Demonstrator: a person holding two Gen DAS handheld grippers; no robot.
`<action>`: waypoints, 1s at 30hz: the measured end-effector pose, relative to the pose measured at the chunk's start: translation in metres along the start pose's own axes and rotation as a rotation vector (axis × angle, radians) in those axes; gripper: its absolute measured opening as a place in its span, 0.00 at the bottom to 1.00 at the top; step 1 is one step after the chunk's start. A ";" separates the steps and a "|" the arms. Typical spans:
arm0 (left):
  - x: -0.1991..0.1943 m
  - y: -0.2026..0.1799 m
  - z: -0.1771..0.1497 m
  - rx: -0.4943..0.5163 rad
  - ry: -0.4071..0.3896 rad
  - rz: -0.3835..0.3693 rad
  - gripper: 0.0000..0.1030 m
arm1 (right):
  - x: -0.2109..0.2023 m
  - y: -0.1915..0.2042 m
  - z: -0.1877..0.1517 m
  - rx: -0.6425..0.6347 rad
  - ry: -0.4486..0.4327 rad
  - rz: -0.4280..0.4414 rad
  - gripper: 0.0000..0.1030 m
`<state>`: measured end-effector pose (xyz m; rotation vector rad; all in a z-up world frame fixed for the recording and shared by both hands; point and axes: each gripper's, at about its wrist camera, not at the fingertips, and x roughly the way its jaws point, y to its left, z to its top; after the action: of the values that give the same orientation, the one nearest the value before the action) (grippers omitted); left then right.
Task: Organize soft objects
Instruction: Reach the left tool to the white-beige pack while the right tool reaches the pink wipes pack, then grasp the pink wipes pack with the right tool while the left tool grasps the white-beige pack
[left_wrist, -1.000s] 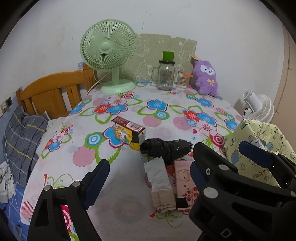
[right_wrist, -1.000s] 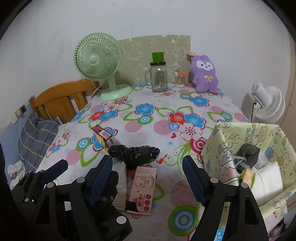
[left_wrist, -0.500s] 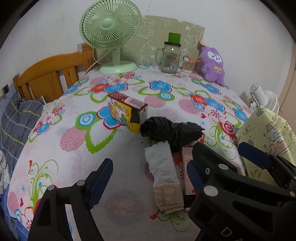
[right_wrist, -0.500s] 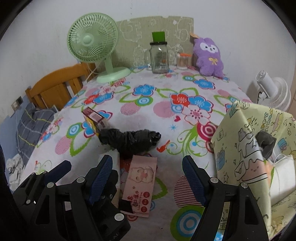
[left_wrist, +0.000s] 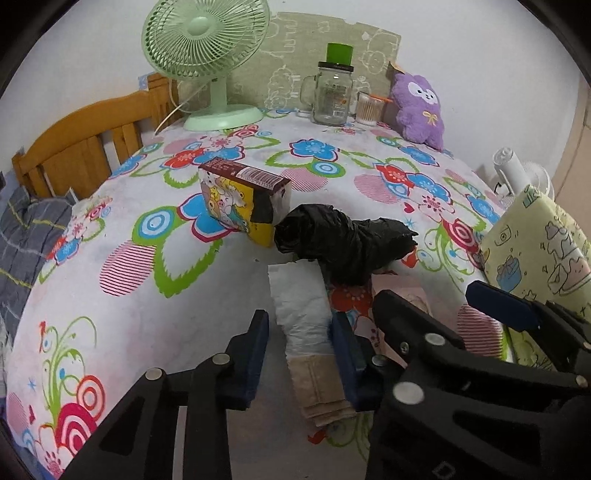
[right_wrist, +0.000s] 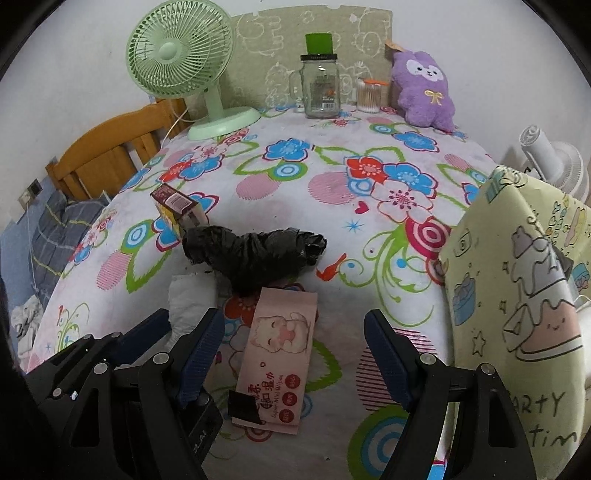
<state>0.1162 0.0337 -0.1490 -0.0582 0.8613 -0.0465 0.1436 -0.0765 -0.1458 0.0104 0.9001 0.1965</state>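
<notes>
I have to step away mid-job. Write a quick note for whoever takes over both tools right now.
Left tool: jaws closing around the white and beige folded cloth on the table; not clearly clamped yet.
Right tool: open, empty, above the pink wipes pack.
Black plastic bundle lies beyond both; small carton behind it. Yellow cartoon bag stands at the right edge, something already inside.
Done: nothing lifted now.
Left: likely finish the cloth grip, then move cloth, wipes and bundle into the bag.
</notes>
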 end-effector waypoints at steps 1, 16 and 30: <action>-0.001 0.000 -0.001 0.011 -0.001 0.008 0.32 | 0.001 0.000 0.000 0.000 0.003 0.001 0.79; 0.001 0.001 -0.004 0.030 0.005 0.034 0.31 | 0.021 0.000 0.000 0.035 0.065 -0.022 0.59; -0.003 -0.006 -0.005 0.015 0.027 -0.005 0.15 | 0.014 -0.003 -0.003 0.036 0.070 -0.009 0.43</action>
<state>0.1105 0.0281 -0.1498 -0.0455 0.8874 -0.0585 0.1497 -0.0773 -0.1588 0.0328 0.9732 0.1731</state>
